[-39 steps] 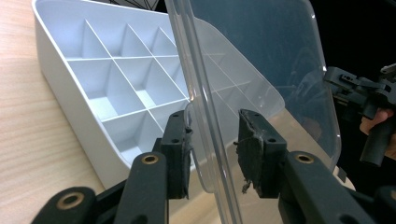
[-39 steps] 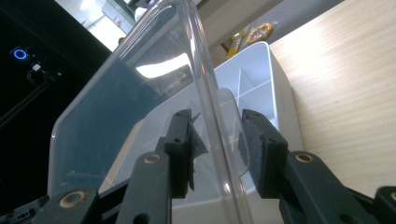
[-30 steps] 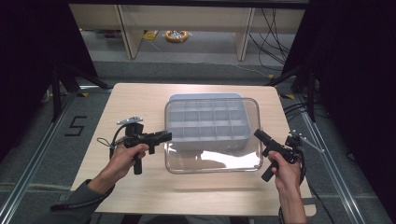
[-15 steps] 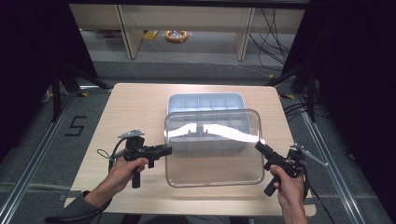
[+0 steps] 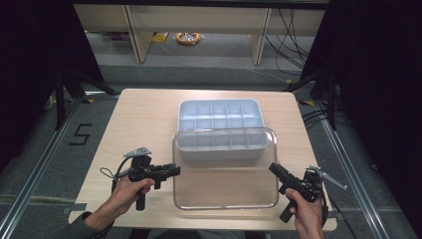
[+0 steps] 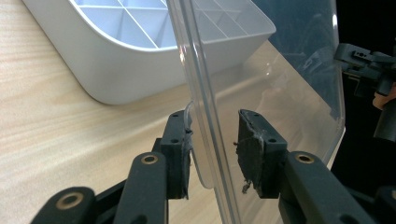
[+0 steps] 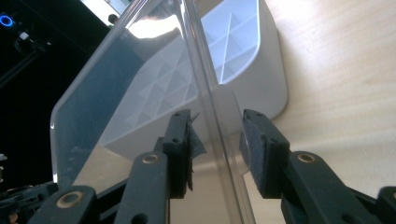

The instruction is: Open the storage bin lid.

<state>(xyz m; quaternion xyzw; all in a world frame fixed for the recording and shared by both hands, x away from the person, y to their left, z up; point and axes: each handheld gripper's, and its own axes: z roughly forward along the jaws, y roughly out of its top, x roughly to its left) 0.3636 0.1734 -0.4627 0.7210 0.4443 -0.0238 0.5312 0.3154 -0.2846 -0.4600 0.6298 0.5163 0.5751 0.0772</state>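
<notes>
A white compartment tray [image 5: 220,115] sits on the wooden table [image 5: 144,119], its cells bare. A clear plastic lid [image 5: 225,169] hangs over the near half of the table, its far edge overlapping the tray's near rim. My left gripper [image 5: 175,171] is shut on the lid's left edge and my right gripper [image 5: 272,168] on its right edge. The left gripper view has the lid's rim [image 6: 205,93] standing upright between the pads of that gripper [image 6: 214,149], with the tray [image 6: 126,60] behind. In the right gripper view the lid [image 7: 130,93] runs between the jaws of the right gripper [image 7: 216,140] beside the tray [image 7: 261,79].
The table's near edge lies just under both hands. Bare wood flanks the tray on the left and right. Beyond the table are shelf legs, loose cables and an orange coil [image 5: 188,38] on the floor. A "5" mark [image 5: 79,134] is on the floor at left.
Both hands have drawn back toward the person and sunk a little, carrying the lid with them. It now covers only the tray's near edge.
</notes>
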